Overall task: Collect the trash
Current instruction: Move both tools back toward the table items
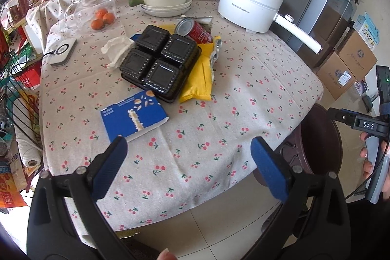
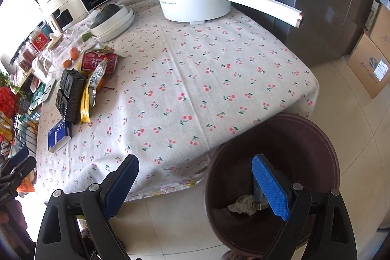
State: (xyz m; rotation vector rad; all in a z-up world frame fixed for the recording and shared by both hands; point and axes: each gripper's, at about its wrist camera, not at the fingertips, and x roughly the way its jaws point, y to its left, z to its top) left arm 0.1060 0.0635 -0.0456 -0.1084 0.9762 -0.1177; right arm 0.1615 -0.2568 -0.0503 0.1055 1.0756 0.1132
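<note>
Cherry-print cloth is covering the bench (image 1: 219, 94), and the trash is sitting in a loose cluster at the upper middle of the left wrist view: a black tray (image 1: 159, 61) lying on a yellow wrapper (image 1: 198, 79), a red can (image 1: 196, 31) on its side just behind them, a crumpled tissue (image 1: 115, 49) touching the tray's left edge, and a blue box (image 1: 134, 117) lying nearer to you, just apart from the tray. You are holding the left gripper (image 1: 189, 160) over the near edge of the bench with its jaws standing wide and nothing between them. Your right gripper (image 2: 195, 184) is hanging at the bottom of its own view, jaws spread wide and empty, its right pad over the brown bin (image 2: 304, 138). Crumpled paper (image 2: 242, 204) is lying in the bin's bottom.
</note>
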